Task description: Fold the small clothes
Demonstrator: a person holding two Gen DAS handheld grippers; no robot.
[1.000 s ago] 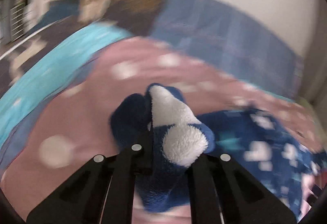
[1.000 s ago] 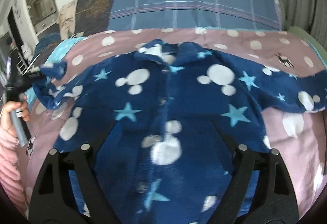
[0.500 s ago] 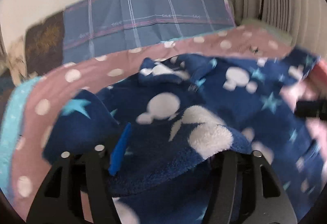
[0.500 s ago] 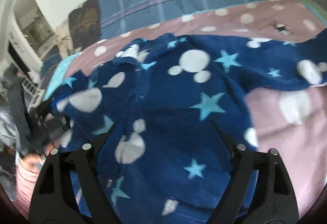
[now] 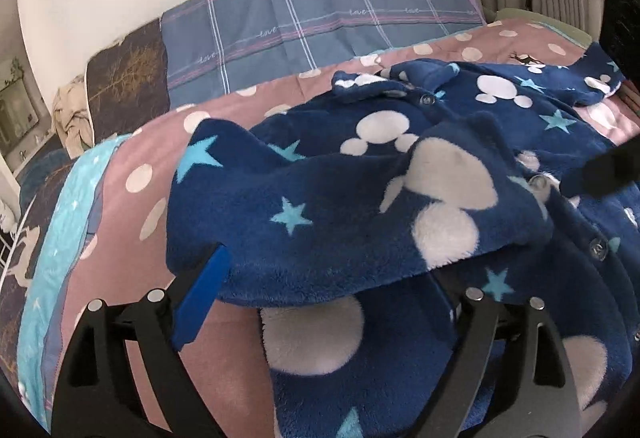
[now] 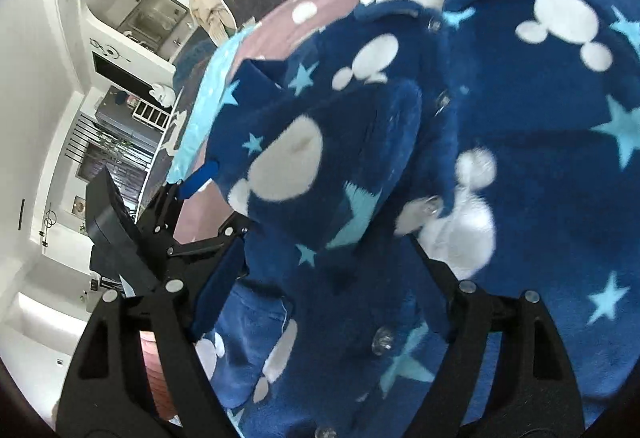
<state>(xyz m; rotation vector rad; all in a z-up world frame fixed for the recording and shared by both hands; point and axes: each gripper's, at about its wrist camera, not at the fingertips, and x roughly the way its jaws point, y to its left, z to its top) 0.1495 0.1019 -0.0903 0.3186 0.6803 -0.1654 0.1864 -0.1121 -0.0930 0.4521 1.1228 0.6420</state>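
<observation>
Both grippers stand spread wide. Fleece pajama top lies on the dotted blanket, its sleeve draped over the left gripper, hiding fingertips; right gripper hovers beside it.

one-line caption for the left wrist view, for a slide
Open left gripper under a folded-over sleeve of the navy fleece top on a pink polka-dot bedspread.

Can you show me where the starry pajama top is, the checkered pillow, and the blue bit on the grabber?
Pajama top (image 5: 440,182), left wrist view, on a big white spot.
Pillow (image 5: 320,22), left wrist view, on its middle.
Blue pad (image 5: 200,294), left wrist view, on the left gripper's finger pad.
</observation>
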